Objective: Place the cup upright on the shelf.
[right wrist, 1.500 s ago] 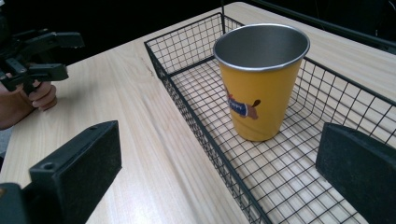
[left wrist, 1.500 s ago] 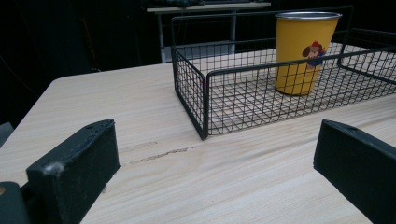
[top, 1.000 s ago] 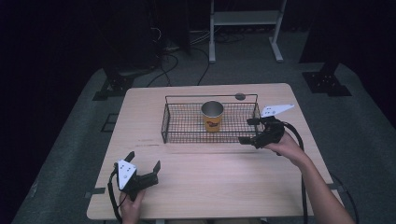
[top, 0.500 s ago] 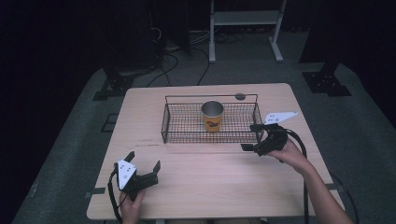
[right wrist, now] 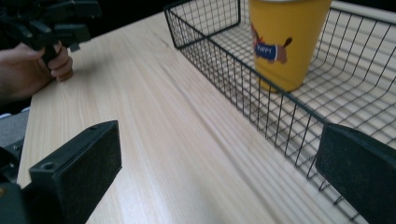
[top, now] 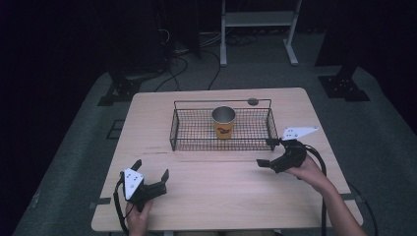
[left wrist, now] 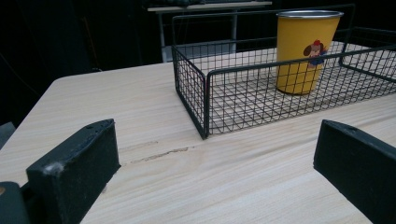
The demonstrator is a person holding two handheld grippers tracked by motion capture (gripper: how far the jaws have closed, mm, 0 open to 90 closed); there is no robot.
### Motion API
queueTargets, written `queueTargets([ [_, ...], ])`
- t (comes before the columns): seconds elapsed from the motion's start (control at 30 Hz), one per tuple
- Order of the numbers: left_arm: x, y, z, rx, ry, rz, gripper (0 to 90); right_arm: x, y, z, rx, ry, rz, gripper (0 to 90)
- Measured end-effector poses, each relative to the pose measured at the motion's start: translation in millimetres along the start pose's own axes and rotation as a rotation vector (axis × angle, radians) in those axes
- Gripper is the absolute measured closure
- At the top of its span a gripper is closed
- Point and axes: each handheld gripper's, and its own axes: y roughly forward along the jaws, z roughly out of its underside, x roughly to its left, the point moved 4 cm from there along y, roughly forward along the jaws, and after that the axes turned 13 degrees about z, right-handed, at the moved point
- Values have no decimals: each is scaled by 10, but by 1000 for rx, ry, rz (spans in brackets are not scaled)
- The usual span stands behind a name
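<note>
A yellow cup with a metal rim and a cartoon dog print stands upright inside a black wire basket at the table's middle back. The cup shows ahead and to the right in the left gripper view, and the cup is close in the right gripper view. My left gripper rests open near the table's front left, empty. My right gripper is open and empty just off the basket's front right corner, jaws wide apart.
The light wooden table has free surface in front of the basket. A small dark round disc lies behind the basket. A white metal stand and cables are on the floor beyond the table.
My right gripper has drawn back from the basket's right end toward the front edge and lower. The left gripper has stayed put.
</note>
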Motion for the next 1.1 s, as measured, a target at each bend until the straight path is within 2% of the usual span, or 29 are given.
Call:
queueTargets([
  [0.6, -2, -3, 1, 1, 4, -5, 0, 125, -127, 321, -31, 29, 24, 0],
  [0.73, -3, 1, 0, 2, 5, -6, 0, 180, -152, 397, -32, 24, 34, 0],
  [0.8, -4, 2, 0, 2, 5, -7, 0, 207, -164, 428, -34, 39, 27, 0],
  [0.9, -3, 3, 0, 2, 5, -6, 0, 277, -197, 496, -31, 27, 43, 0],
  [1.0, -3, 5, 0, 3, 4, -8, 0, 359, -250, 585, -70, 61, 60, 0],
  [1.07, -1, 0, 1, 2, 4, -7, 0, 422, -289, 662, -113, 111, 45, 0],
  [1.1, -1, 0, 1, 1, 1, -6, 0, 448, -304, 706, -125, 114, 51, 0],
])
